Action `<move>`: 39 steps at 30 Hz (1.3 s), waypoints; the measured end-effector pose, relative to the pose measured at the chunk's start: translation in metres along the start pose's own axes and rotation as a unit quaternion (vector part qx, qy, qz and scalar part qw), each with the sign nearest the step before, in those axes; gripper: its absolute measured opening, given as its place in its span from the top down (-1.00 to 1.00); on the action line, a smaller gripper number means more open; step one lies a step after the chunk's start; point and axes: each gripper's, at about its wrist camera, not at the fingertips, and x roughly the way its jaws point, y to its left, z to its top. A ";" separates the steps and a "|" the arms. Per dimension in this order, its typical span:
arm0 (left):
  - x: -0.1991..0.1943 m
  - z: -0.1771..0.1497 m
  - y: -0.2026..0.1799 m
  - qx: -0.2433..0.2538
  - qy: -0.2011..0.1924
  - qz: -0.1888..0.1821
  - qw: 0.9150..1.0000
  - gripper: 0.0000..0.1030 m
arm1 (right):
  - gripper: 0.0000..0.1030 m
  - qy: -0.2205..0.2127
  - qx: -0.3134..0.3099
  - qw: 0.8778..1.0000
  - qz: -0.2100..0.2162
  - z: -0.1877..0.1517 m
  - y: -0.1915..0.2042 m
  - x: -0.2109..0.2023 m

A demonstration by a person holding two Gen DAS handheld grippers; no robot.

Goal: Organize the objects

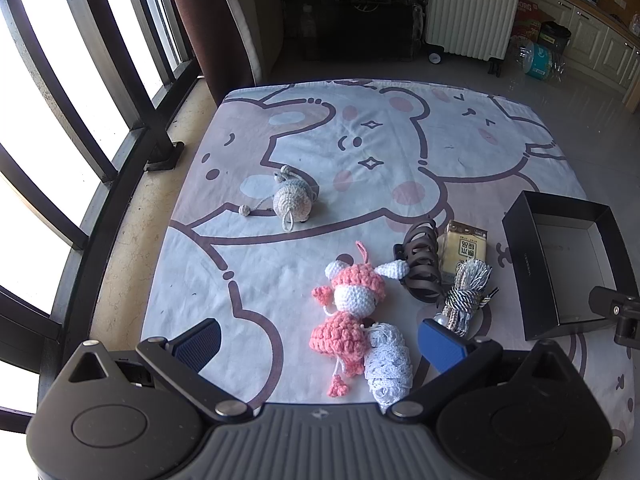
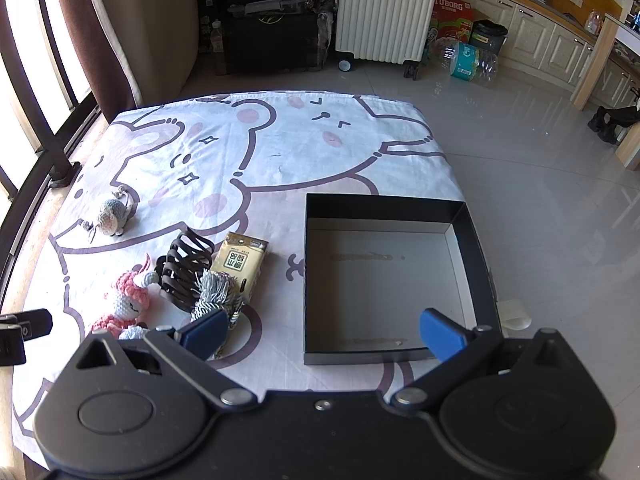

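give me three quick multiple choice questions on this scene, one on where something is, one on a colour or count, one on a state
1. Where does the small grey crocheted mouse toy lie?
A. inside the box
B. alone on the cloth, apart from the cluster
C. on the floor

2. What colour is the crocheted doll beside the dark plastic hair claw?
A. pink and white
B. green
C. all black

3. What is the state of the shallow black cardboard box?
A. lidded
B. full of toys
C. open and empty

Answers:
1 B, it sits by itself nearer the window.
2 A, pink yarn body, white face.
3 C, its bare pale floor shows in the right wrist view.
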 end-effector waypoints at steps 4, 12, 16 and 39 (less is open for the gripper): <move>0.000 0.000 0.000 -0.001 0.000 0.000 1.000 -1.00 | -1.00 0.000 0.000 1.000 0.000 0.000 0.000 0.000; 0.000 0.000 0.000 -0.001 0.000 0.000 1.000 -1.00 | -1.00 0.000 0.000 1.000 0.001 0.000 0.000 0.000; 0.001 -0.001 0.000 0.000 0.001 0.001 1.000 -1.00 | -1.00 0.000 0.001 1.000 0.003 0.001 0.001 0.000; 0.036 0.004 0.015 0.003 0.030 0.020 0.999 -1.00 | -1.00 0.026 -0.001 0.999 0.037 0.010 0.020 0.025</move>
